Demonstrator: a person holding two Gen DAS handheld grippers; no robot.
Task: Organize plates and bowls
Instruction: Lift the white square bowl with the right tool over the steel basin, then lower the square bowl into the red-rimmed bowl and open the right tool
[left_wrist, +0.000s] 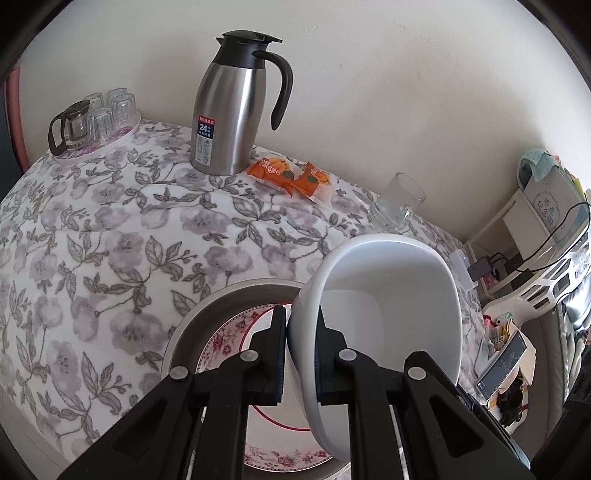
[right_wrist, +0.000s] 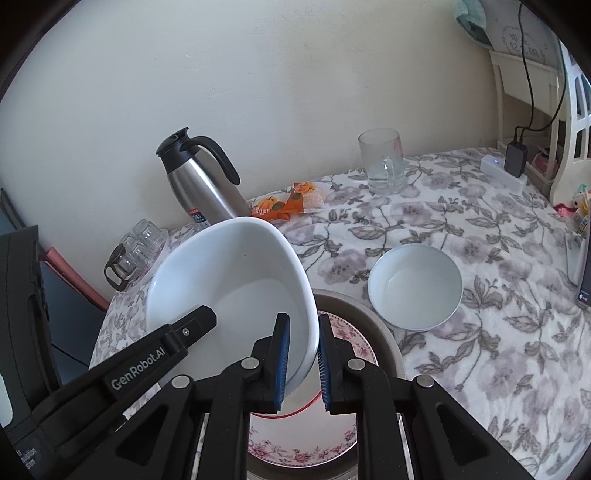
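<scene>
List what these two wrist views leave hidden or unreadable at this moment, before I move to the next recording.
- Floral plate: in both wrist views its middle is covered by the large white bowl and the gripper bodies.
- Small white bowl: absent from the left wrist view, apparently behind the large bowl.
- Flask label: small print unreadable.
- Phone: cut off by the right wrist view's edge.

bowl (right_wrist: 236, 280): glossy ceramic | jug (left_wrist: 231, 118): brushed steel | tablecloth (left_wrist: 92, 229): fuzzy cloth

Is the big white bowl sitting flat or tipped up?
Tipped: both grippers pinch opposite rims of the big white bowl, holding it tilted above the flowered plate.
</scene>
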